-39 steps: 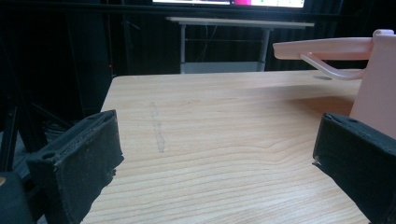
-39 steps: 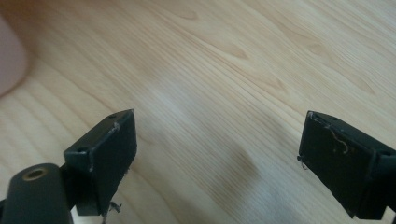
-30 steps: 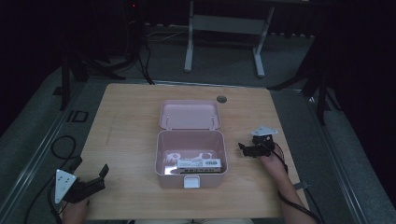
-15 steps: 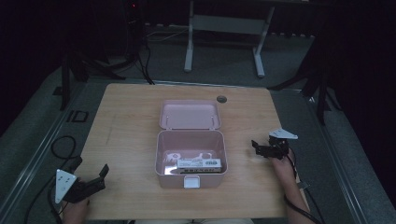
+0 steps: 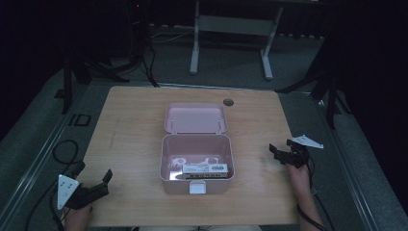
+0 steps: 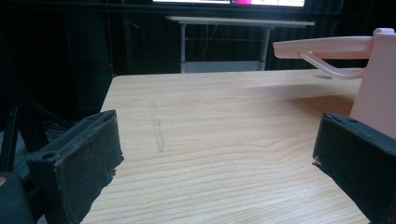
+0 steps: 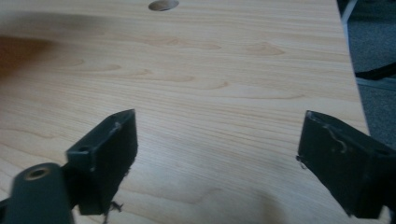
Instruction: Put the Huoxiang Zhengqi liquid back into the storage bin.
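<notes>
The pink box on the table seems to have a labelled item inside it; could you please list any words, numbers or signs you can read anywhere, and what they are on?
None can be read.
White label on the dark flat item inside the open pink box: printing shows, but too small and blurred to read.
Monitor strip at the top of the left gripper view: bright, no legible text.

A light wooden table (image 5: 130,125) has a round grommet hole (image 5: 228,102) near its edge at 12 o'clock. Beyond it, also toward 12 o'clock, a grey metal stand (image 5: 231,29) rests on the dark floor (image 5: 43,130), with black cables (image 5: 149,62) at 11 o'clock.
</notes>
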Tool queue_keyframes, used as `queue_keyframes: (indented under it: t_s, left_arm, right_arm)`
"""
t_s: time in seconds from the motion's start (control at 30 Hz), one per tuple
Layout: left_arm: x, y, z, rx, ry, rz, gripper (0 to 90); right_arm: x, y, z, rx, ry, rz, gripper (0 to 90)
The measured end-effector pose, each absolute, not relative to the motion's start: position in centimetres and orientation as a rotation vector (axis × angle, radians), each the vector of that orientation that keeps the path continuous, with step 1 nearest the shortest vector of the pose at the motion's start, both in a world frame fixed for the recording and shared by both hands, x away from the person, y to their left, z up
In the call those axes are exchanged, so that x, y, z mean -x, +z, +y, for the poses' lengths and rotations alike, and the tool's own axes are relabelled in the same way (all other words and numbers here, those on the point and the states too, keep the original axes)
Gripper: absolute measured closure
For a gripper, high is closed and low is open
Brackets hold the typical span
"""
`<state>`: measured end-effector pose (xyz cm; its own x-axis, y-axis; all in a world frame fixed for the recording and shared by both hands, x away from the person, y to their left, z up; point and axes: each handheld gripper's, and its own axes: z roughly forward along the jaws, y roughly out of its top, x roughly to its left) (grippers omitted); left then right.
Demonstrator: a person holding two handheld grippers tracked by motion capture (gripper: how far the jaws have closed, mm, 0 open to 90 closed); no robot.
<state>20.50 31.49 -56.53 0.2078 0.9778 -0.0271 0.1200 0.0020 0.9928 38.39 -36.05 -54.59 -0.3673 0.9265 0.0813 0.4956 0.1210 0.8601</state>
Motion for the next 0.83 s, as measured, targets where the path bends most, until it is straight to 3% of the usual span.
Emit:
queue_keyframes:
  t_s: [0.83]
  left_arm:
    - [-20.6, -56.5, 31.5, -1.387, 0.975, 1.14, 1.2]
  right_arm:
    - [-38.0, -55.3, -37.2, -1.418, 1.207, 1.941, 12.6]
